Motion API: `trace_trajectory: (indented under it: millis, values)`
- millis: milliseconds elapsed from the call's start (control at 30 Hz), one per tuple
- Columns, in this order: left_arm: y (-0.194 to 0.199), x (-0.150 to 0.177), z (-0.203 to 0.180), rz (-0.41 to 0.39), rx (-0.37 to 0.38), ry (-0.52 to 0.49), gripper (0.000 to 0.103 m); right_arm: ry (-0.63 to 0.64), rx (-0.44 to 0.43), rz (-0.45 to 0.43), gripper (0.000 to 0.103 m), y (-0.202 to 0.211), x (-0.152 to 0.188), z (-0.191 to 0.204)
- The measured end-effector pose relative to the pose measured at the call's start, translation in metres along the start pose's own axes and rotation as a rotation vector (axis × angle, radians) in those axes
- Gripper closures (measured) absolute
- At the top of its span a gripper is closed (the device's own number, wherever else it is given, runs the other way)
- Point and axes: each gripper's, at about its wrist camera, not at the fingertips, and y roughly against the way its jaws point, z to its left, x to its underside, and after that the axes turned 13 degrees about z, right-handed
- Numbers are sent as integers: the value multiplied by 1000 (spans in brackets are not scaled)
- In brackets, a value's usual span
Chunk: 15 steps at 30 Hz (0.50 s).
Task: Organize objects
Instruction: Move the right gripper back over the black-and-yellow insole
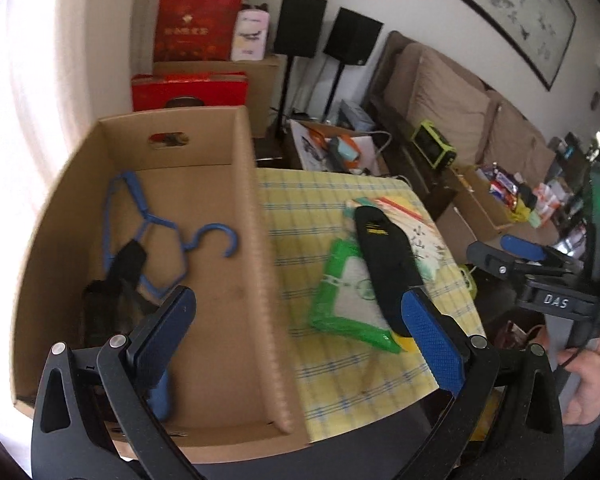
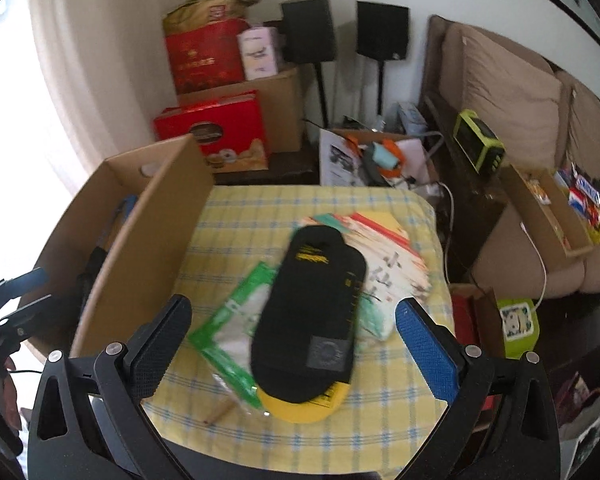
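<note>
Sorting is under way, judging by the layout: a cardboard box (image 1: pixel 204 220) stands on the worktop (image 2: pixel 380 404), which is covered by a yellow checked cloth, and some things lie inside the box while a small pile waits just beside its long wall.

Inside the box, a blue hanger (image 1: pixel 160 232) lies on the floor toward the far end with the handle cut-out, and a dark object (image 1: pixel 116 280) sits nearer the camera; it is too blurred to name.

Outside the box, on the side away from the window, a black insole (image 2: pixel 316 316) with yellow print lies on top of the pile. Under it are a green-edged plastic packet (image 2: pixel 236 336), the one nearest the box wall, a stack of printed papers (image 2: pixel 392 256) on the far side, and something yellow (image 2: pixel 300 408) showing at the insole's heel end. A short brown stick (image 2: pixel 220 414) lies on the cloth by the packet's near corner.

The right gripper (image 2: pixel 292 344) hangs over the insole's heel end with its fingers spread wide on either side of it, touching nothing. The left gripper (image 1: pixel 296 344) hovers over the box wall, fingers likewise spread and empty, one pad over the box interior and the other over the pile.

The step in hand looks like picking the insole. That would call for the right gripper to drop lower, close across the insole's width, then lift it over the tall wall into the box without dragging the loose papers and packet beneath.
</note>
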Motion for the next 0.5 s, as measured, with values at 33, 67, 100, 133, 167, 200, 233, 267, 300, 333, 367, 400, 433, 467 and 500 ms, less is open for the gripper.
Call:
trace_trajectory:
  millis: [33,67,100,133,167,200,233,267,300,333,367,400,433,467,500]
  values:
    - [-2,0,-4,2,3,-4,0,-12,-1,4,0,-2,2,-6]
    - [-4,-1,-9,5,10,-9,0,-25,-2,9,0,-4,5,-12]
    - [-7,-1,-15,9,18,-16,0,-34,-2,13,0,-6,7,-16]
    - [-9,-2,-19,13,23,-21,0,-43,-2,18,0,-8,9,-21]
    - [-11,-2,-23,15,26,-25,0,-50,-2,23,0,-10,11,-25]
    - [-14,-2,-30,20,28,-32,0,-53,-3,25,0,-11,13,-27]
    - [-17,-2,-34,22,28,-37,0,-59,-4,29,0,-13,15,-31]
    - [-19,-2,-38,24,28,-42,1,-65,-6,33,0,-15,17,-34]
    - [-23,-3,-44,26,28,-50,1,-72,-9,36,0,-16,19,-37]
    - [-25,-3,-47,29,28,-55,1,-80,-13,38,0,-18,21,-40]
    - [-29,-3,-52,33,32,-61,1,-85,-17,40,0,-19,22,-43]
    - [-33,-3,-56,43,40,-68,1,-94,-22,42,1,-20,24,-47]
    - [-36,-2,-60,50,47,-72,1,-108,-31,46,1,-22,26,-52]
    - [-39,-2,-63,58,55,-75,1,-120,-38,50,1,-23,27,-56]
    - [-44,-1,-67,69,63,-79,1,-129,-43,53,1,-24,28,-59]
